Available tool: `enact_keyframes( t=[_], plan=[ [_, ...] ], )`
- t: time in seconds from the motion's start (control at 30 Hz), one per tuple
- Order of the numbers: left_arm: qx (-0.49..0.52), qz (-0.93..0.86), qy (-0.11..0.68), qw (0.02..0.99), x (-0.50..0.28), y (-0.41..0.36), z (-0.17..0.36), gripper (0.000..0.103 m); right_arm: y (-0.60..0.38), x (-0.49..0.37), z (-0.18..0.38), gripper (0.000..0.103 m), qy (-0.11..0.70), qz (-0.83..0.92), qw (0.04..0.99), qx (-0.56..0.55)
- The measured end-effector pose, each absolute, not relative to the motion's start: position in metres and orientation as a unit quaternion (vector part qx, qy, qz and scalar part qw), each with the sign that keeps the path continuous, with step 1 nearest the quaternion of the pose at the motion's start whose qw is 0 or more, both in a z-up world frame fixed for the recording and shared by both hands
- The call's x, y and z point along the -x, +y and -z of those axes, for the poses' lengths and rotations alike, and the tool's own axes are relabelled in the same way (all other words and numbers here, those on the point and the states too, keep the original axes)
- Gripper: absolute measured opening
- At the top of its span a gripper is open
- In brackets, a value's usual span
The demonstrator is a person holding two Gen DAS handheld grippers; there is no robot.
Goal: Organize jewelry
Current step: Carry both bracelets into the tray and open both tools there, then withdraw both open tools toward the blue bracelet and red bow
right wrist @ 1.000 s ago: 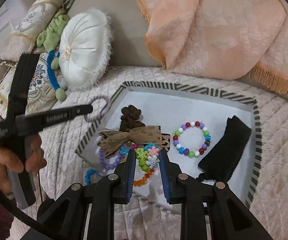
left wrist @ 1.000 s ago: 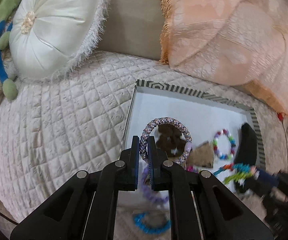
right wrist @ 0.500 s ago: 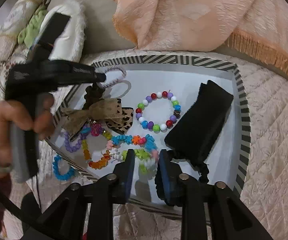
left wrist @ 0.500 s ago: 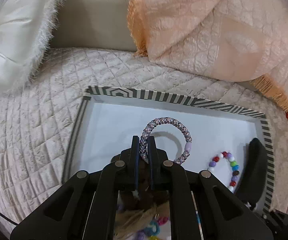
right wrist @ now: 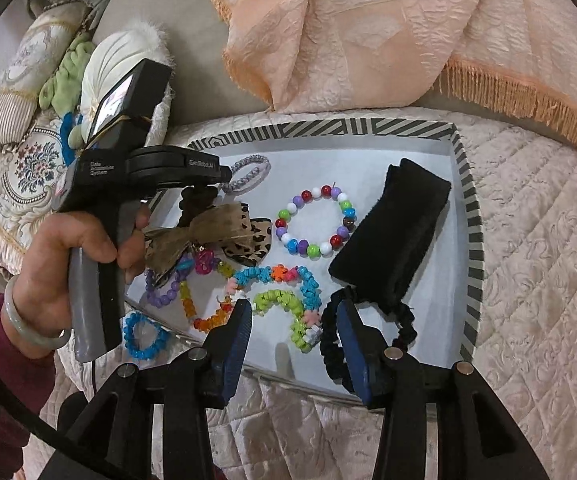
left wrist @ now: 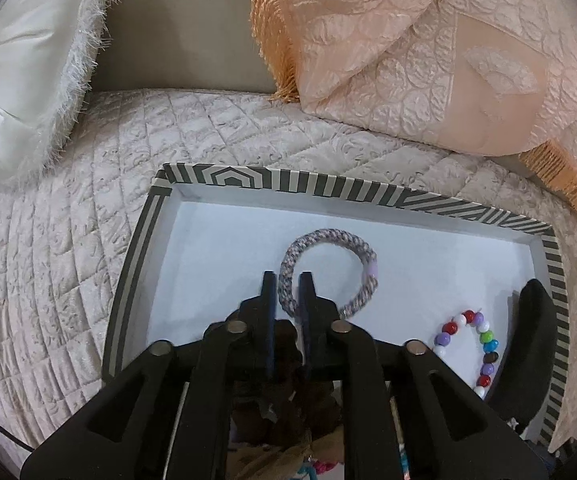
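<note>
- The left gripper (left wrist: 288, 280) has just been opening; its jaws stand slightly apart with the woven grey-and-lilac cord bracelet (left wrist: 328, 270) between them, apparently no longer pinched.
- That bracelet lies on the white floor of the striped-rimmed rectangular tray (left wrist: 284, 180), near the far left corner, apart from the other pieces.
- Judgement: release looks complete; the gripper should lift straight up so neither finger drags the loop.
- The right gripper (right wrist: 294, 326) has also been opening; its jaws are spread and empty, straddling the green-and-blue star-bead bracelet (right wrist: 284, 300) at the tray's near edge.
- The woven bracelet appears as a closed round loop with one pale lilac segment, lying flat.
- The blue coil bracelet (right wrist: 144, 338) lies outside the tray on the quilt.
</note>
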State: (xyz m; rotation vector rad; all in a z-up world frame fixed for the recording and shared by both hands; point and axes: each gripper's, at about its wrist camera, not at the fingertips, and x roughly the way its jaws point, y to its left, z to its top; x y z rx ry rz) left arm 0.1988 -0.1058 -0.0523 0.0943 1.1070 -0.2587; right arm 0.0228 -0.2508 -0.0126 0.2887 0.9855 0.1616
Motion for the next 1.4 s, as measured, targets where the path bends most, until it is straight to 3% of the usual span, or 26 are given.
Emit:
enact_keyframes(
  t=[0.03, 0.1, 0.73, 1.4],
  plan=[
    [-0.037, 0.125, 0.527, 0.840, -0.198, -0.103, 0.050, 0.033, -0.251, -0.023, 0.012, 0.042, 0.470, -0.077, 0.868, -0.139],
    [-0.017, 0.131, 0.529, 0.838, -0.194, -0.094, 0.042, 0.041, -0.252, -0.021, 0.009, 0.042, 0.466, -0.075, 0.870, -0.140],
    [-0.044, 0.101, 0.495, 0.862, -0.040, 0.000, -0.011, 0.042, -0.216, 0.045, -0.007, 0.043, 0.467, -0.087, 0.868, -0.143],
    [-0.045, 0.106, 0.468, 0.876, 0.045, 0.016, -0.024, 0.042, -0.204, 0.101, -0.034, 0.052, 0.453, -0.072, 0.879, -0.129]
  ],
)
